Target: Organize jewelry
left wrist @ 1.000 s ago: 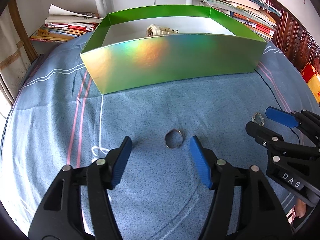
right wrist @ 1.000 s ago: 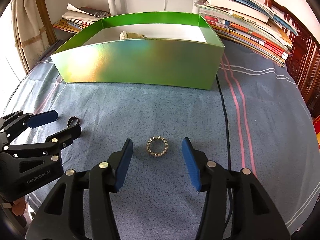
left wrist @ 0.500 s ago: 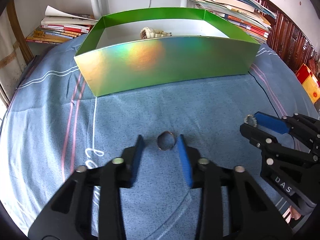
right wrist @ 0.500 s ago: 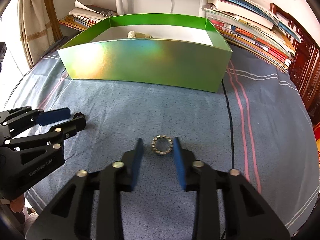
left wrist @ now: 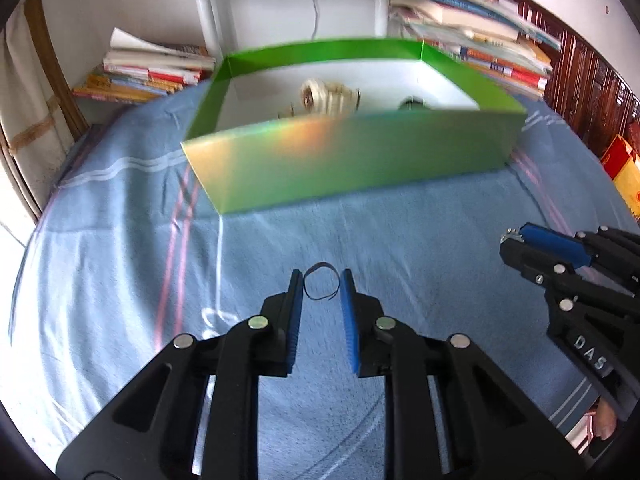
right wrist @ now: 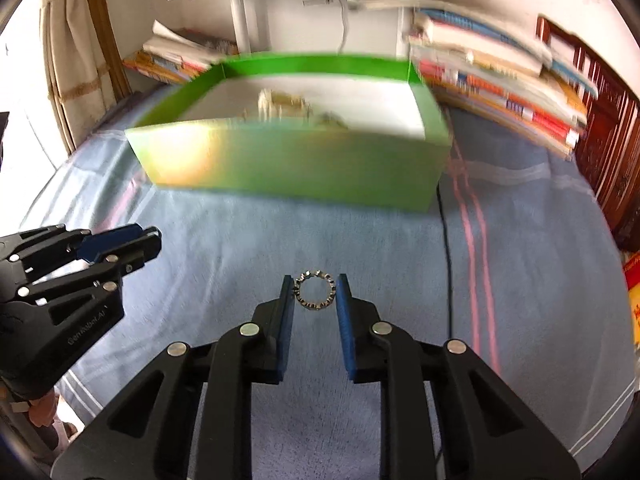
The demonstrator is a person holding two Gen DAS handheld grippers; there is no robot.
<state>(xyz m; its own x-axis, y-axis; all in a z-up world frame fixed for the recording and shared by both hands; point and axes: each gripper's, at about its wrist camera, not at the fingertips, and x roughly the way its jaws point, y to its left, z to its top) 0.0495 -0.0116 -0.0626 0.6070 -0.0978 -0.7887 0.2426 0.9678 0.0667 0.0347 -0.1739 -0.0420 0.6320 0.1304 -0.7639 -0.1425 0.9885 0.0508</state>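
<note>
My left gripper [left wrist: 321, 285] is shut on a thin dark ring [left wrist: 320, 287], held between its blue pads above the blue cloth. My right gripper [right wrist: 316, 291] is shut on a studded metal ring [right wrist: 315, 293] and holds it above the cloth too. Ahead stands an open shiny green box [left wrist: 352, 160], also in the right wrist view [right wrist: 296, 164]. A pale beaded bracelet [left wrist: 328, 98] and a small dark item [left wrist: 412, 104] lie inside it. Each gripper shows in the other's view, the right one [left wrist: 510, 240] and the left one [right wrist: 154, 240].
The blue striped cloth [left wrist: 120, 240] covers the table. Stacks of books [left wrist: 148, 76] lie behind the box on the left and more books [right wrist: 500, 92] on the right. A black cable [right wrist: 444, 240] runs over the cloth near the box's right corner.
Both grippers have closed on their rings and lifted them off the cloth. The views have risen and show more of the box's inside.
</note>
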